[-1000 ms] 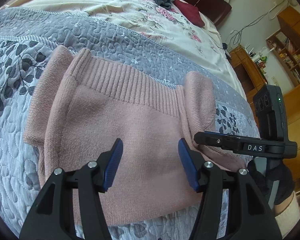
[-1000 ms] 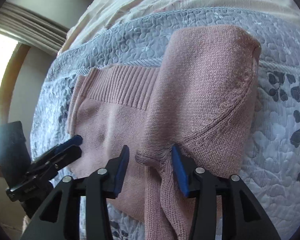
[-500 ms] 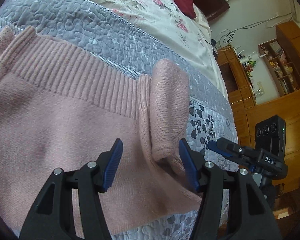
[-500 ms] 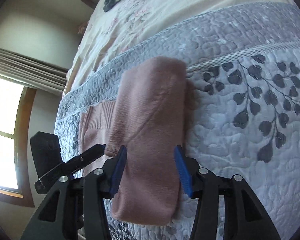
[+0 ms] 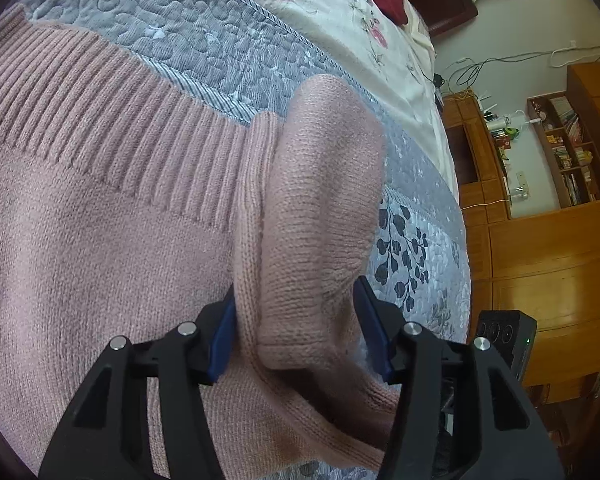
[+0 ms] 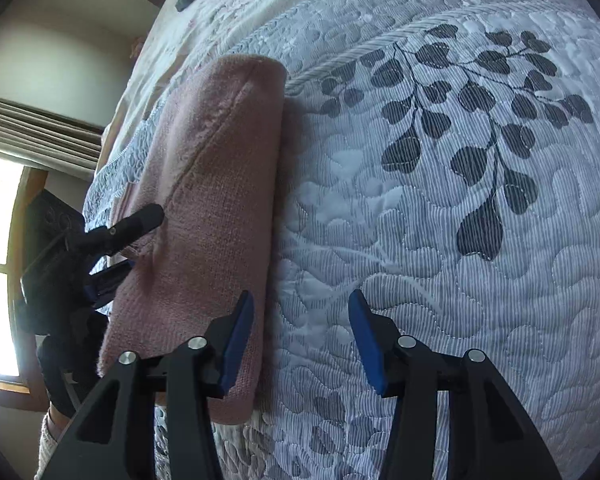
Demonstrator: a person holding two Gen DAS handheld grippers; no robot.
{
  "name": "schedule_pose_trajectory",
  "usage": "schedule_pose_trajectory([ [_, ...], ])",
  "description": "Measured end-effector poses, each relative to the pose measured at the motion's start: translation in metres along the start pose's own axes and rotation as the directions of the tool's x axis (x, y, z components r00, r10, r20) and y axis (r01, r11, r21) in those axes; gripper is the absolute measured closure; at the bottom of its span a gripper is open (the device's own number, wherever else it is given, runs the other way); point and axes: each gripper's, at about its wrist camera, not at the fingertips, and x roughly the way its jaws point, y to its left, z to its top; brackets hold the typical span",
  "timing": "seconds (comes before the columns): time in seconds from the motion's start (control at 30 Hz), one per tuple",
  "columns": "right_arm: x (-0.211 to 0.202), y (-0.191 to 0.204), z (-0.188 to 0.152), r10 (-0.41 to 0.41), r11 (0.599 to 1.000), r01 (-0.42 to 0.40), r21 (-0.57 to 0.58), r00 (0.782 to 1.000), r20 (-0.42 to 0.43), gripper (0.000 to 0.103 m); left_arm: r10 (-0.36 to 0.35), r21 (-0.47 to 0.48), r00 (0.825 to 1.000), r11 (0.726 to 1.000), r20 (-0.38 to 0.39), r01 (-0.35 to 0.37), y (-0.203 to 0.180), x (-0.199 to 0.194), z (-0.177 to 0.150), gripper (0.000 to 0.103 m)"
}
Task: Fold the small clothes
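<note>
On the quilt [image 6: 440, 240], pink sweater [image 5: 100, 240], left gripper [image 5: 296, 328] jaws straddling its folded sleeve, right gripper [image 6: 300, 336] agape.

Left tongs [image 5: 296, 330] spread wide around folded sleeve of pink sweater [image 5: 100, 248] on quilt [image 5: 204, 36].

The sweater [image 5: 100, 248] was dusty pink with a ribbed band. The quilt [image 6: 440, 240] was pale grey with dark leaf sprigs; the sheet [image 5: 340, 28] beyond, cream with pink flowers. The fingers [image 6: 236, 340] carried blue pads on black.
</note>
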Motion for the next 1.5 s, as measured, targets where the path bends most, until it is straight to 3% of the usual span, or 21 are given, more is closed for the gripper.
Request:
schedule_pose_trajectory([
  [0.13, 0.006, -0.001, -0.007, -0.009, 1.000, 0.009, 0.002, 1.000, 0.004, 0.053, -0.016, 0.001, 1.000, 1.000, 0.016, 0.016, -0.002, 0.000, 0.000, 0.078],
  [0.27, 0.005, -0.002, -0.012, -0.009, 1.000, 0.009, 0.004, 1.000, 0.013, 0.053, -0.034, 0.024, 0.998, 0.999, 0.055, 0.033, -0.011, -0.013, -0.001, 0.084],
  [0.57, -0.001, 0.022, -0.024, -0.014, 0.998, 0.016, -0.054, 1.000, 0.026, 0.052, -0.111, 0.084, 0.981, 0.992, 0.162, 0.098, -0.016, -0.091, 0.001, 0.085],
  [0.77, 0.008, 0.052, -0.030, -0.006, 0.993, 0.008, -0.114, 1.000, 0.017, 0.052, -0.073, 0.050, 0.967, 0.997, 0.242, 0.062, 0.021, -0.152, 0.010, 0.085],
  [1.03, 0.021, 0.087, -0.032, 0.012, 0.984, -0.014, -0.180, 1.000, -0.012, 0.052, 0.007, -0.065, 0.953, 0.998, 0.302, 0.014, 0.097, -0.211, 0.019, 0.085],
  [1.17, 0.025, 0.100, -0.033, 0.019, 0.976, -0.025, -0.215, 0.999, -0.031, 0.052, 0.005, -0.120, 0.956, 0.992, 0.292, 0.032, 0.134, -0.218, 0.016, 0.084],
  [1.37, 0.033, 0.124, -0.042, 0.030, 0.963, -0.044, -0.265, 0.998, -0.057, 0.051, 0.031, -0.131, 0.959, 0.991, 0.280, 0.006, 0.167, -0.205, 0.009, 0.084],
  [1.5, 0.043, 0.139, -0.049, 0.034, 0.956, -0.056, -0.287, 0.996, -0.081, 0.050, 0.047, -0.156, 0.972, 0.988, 0.229, -0.011, 0.185, -0.188, 0.003, 0.079],
])
